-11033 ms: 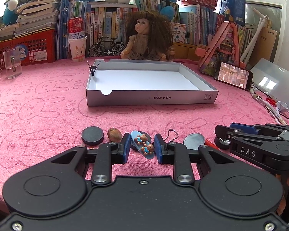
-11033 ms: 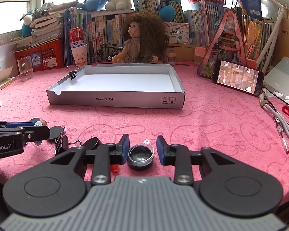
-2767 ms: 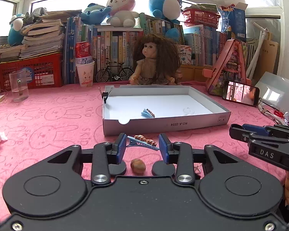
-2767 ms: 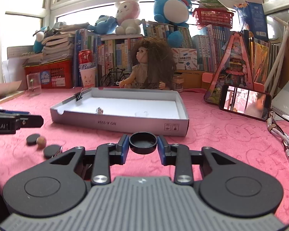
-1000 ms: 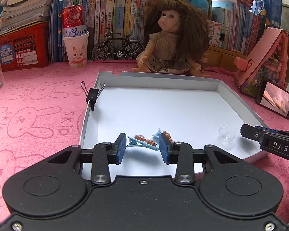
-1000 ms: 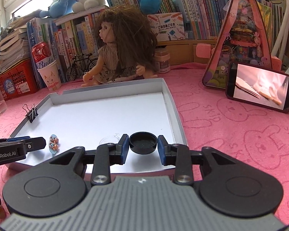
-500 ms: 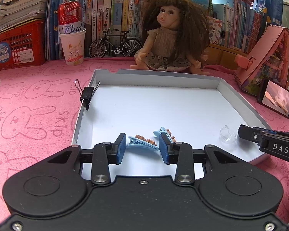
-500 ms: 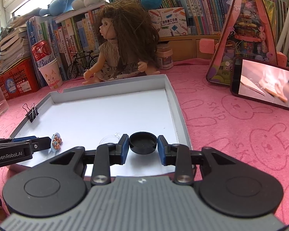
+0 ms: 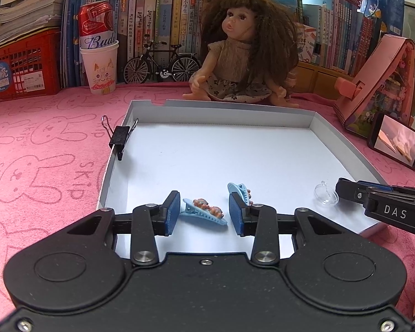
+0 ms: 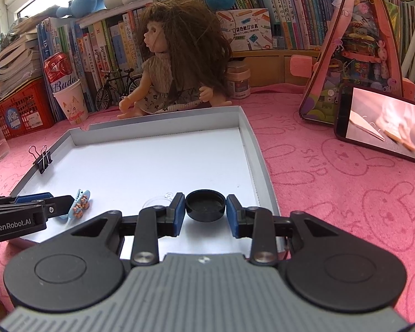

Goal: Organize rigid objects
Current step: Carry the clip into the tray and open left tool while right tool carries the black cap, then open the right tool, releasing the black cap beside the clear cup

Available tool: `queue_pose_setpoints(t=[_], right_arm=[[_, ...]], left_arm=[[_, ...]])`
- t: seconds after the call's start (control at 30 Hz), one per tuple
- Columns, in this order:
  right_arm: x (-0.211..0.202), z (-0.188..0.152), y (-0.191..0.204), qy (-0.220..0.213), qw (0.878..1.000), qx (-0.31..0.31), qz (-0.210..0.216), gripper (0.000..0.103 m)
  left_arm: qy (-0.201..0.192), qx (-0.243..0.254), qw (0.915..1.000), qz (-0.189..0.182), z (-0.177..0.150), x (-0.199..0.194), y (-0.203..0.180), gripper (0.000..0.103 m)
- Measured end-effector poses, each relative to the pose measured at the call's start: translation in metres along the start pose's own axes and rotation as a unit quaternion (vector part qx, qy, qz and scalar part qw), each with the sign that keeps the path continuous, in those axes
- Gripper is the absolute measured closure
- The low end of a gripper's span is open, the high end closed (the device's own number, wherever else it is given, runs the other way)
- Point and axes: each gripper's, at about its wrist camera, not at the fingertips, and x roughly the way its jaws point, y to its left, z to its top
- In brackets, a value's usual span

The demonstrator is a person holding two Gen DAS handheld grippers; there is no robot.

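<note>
Two grippers hang low over the near end of the white tray [image 9: 235, 112], each with one small thing between its blue pads.

The left gripper [image 9: 204, 203] is letting its jaws apart. The blue hair clip [image 9: 204, 212] lies slanted between them, seemingly on the tray floor, with a sliver of daylight at its left tip. The release looks all but made. A good finish is to widen a little more and lift straight up, so neither pad drags the clip sideways.

At one o'clock from it, just beside the right pad, lies a second hair clip [image 9: 239, 189]. Any swing that way would likely knock it.

The right gripper [image 10: 206, 207] is clamped on the black cap [image 10: 206, 206], pads against its sides. The cap sits low over the tray's near right corner, whether touching the floor I cannot tell. Setting it down flat before loosening should stop it rolling. A clear dome [image 10: 159, 200] rests at nine o'clock from the cap, close behind the left pad, so the jaws should part only slightly.

Farther off, at eleven o'clock, a binder clip [image 9: 120, 138] bites the tray's left wall, well clear of both drops.
</note>
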Motion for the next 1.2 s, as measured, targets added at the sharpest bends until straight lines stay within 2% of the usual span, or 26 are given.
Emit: queue_pose_setpoints(t=[0.17, 0.27, 0.3, 0.37, 0.43, 0.57, 0.83, 1.2], right_arm=[[0.0, 0.001, 0.0, 0.001, 1.0, 0.004, 0.001, 0.06], [-0.002, 0.001, -0.001, -0.001, 1.0, 0.007, 0.004, 0.048], [-0.003, 0.001, 0.0, -0.002, 1.0, 0.007, 0.004, 0.047], [-0.007, 0.002, 0.0, -0.006, 1.0, 0.004, 0.004, 0.046], [-0.011, 0.002, 0.001, -0.01, 1.0, 0.003, 0.005, 0.042], [-0.022, 0.002, 0.001, -0.021, 1.0, 0.002, 0.01, 0.036], [-0.042, -0.003, 0.003, -0.038, 0.999, -0.001, 0.024, 0.02], [-0.07, -0.014, 0.003, -0.06, 0.998, 0.002, 0.033, 0.007]], left_arm=[[0.002, 0.001, 1.0, -0.001, 0.0, -0.002, -0.001, 0.057], [0.003, 0.001, 0.9999, -0.01, -0.001, -0.006, -0.003, 0.05], [0.002, 0.001, 0.9999, -0.013, -0.001, -0.008, -0.004, 0.048], [-0.006, 0.006, 0.9998, -0.017, -0.002, -0.014, -0.006, 0.032], [-0.02, 0.016, 0.9996, -0.012, -0.003, -0.022, -0.01, 0.025], [-0.032, 0.026, 0.9991, -0.013, -0.003, -0.035, -0.013, 0.021], [-0.042, 0.015, 0.9988, -0.021, -0.009, -0.057, -0.009, 0.02], [-0.052, 0.007, 0.9982, -0.029, -0.027, -0.085, -0.006, 0.019]])
